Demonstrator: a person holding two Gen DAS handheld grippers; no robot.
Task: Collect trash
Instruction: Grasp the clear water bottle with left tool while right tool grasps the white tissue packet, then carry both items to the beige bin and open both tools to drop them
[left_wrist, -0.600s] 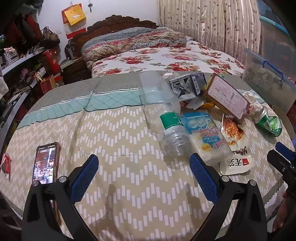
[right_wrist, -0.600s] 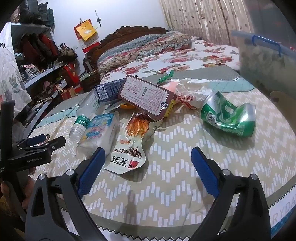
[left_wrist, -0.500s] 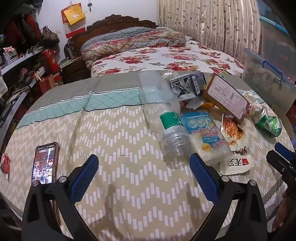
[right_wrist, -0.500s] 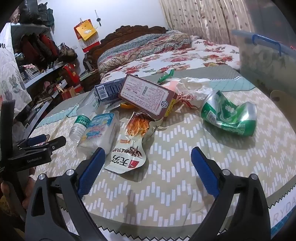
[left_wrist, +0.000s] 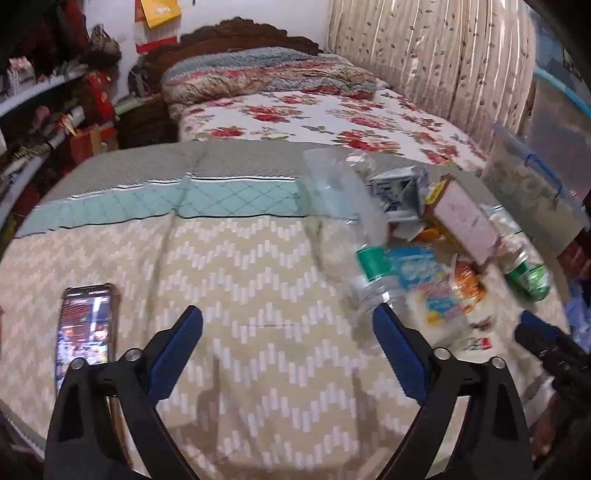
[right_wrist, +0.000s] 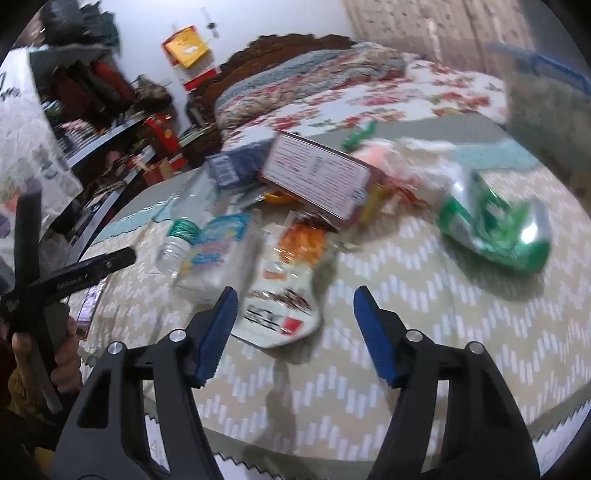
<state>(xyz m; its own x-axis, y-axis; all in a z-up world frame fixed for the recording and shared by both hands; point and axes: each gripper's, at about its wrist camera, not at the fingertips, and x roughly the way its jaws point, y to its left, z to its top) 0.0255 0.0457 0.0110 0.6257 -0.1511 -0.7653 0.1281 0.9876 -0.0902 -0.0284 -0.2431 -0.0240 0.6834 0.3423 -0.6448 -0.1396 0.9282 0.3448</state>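
Note:
Trash lies in a heap on the round table with the zigzag cloth (left_wrist: 258, 295). A clear plastic bottle (left_wrist: 354, 236) with a green label lies left of a blue tissue pack (left_wrist: 424, 280). A white snack wrapper (right_wrist: 280, 295) lies just ahead of my right gripper (right_wrist: 291, 314), which is open and empty. A crushed green can (right_wrist: 495, 225) lies to its right, and a flat carton (right_wrist: 317, 177) sits behind. My left gripper (left_wrist: 288, 332) is open and empty, its right fingertip close to the bottle's cap end.
A phone (left_wrist: 85, 325) lies on the table left of my left gripper. A bed with floral covers (left_wrist: 314, 110) stands behind the table. Cluttered shelves (left_wrist: 44, 110) line the left wall. A clear storage box (left_wrist: 532, 188) sits at the far right.
Both views are blurred now. My right gripper has moved forward and left toward the snack wrapper and its jaws have narrowed. My left gripper has shifted, so the trash sits further right.

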